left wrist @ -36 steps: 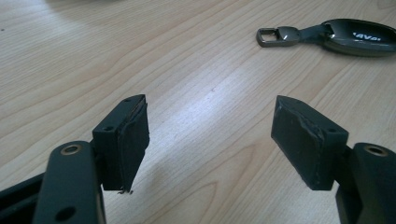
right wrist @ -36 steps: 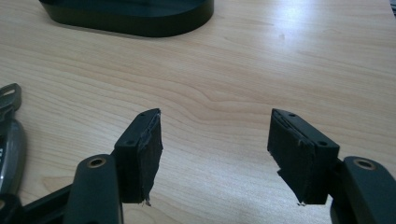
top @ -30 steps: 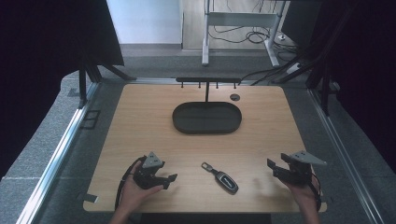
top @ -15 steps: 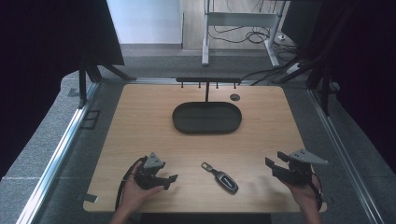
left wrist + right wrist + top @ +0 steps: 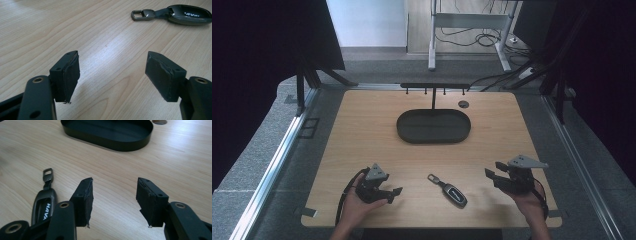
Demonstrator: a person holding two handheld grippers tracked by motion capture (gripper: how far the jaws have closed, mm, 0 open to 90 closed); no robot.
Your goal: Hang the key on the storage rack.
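Note:
A dark car key fob (image 5: 453, 194) with a metal loop lies flat on the wooden table near the front edge, between both hands. My left gripper (image 5: 394, 194) rests low at the front left, pointing right toward the fob (image 5: 185, 17), open with only bare wood between its pads. My right gripper (image 5: 489, 177) hovers at the front right, pointing left. Its jaws have just been closing, and nothing is between them. They still stand apart (image 5: 115, 197), with the fob (image 5: 45, 202) just to their left. A black oval tray (image 5: 433, 141) sits mid-table, empty (image 5: 112, 145).
A round cable hole (image 5: 463, 104) lies behind the tray on the right. A black rail with small hooks (image 5: 434, 86) runs along the far table edge. Metal frame rails flank the table, and cables lie on the floor beyond.
My right gripper has shifted a little left toward the key fob, and its jaws have narrowed. The left gripper and the fob have stayed put.

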